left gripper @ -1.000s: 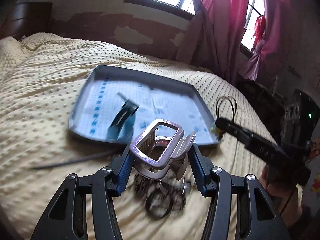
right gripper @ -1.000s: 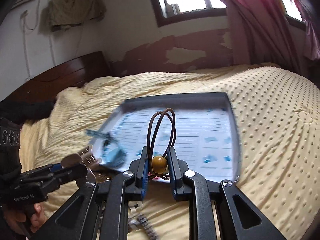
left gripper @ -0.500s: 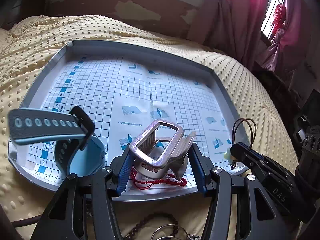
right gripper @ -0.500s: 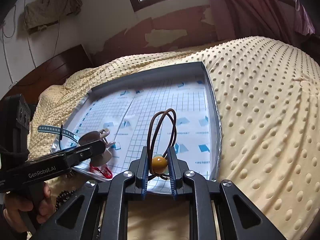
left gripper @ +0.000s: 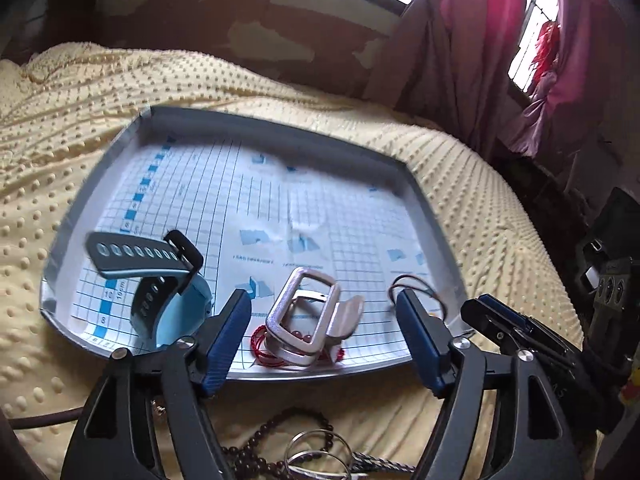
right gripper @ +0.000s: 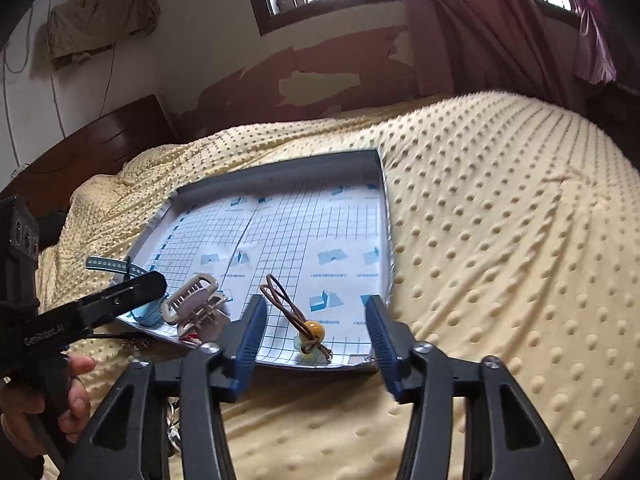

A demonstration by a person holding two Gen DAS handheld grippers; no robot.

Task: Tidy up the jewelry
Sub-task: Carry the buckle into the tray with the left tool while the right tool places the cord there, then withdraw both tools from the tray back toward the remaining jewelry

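Observation:
A grey tray lined with grid paper lies on the yellow bedspread. A silver claw hair clip rests on its near edge, over a red cord bracelet. My left gripper stands open just behind the clip, jaws wide on either side. A blue watch with a dark strap sits at the tray's near left. In the right wrist view a brown hair tie with an amber bead lies on the tray, and my right gripper is open around it. The clip shows to its left.
On the bedspread in front of the tray lie a dark bead bracelet and silver rings. A hand holds the left tool. A dark headboard, peeling wall and pink curtains stand beyond the bed.
Both grippers opened. The hair clip dropped from the left jaws onto the tray's near edge, and the brown hair tie dropped from the right jaws onto the tray.

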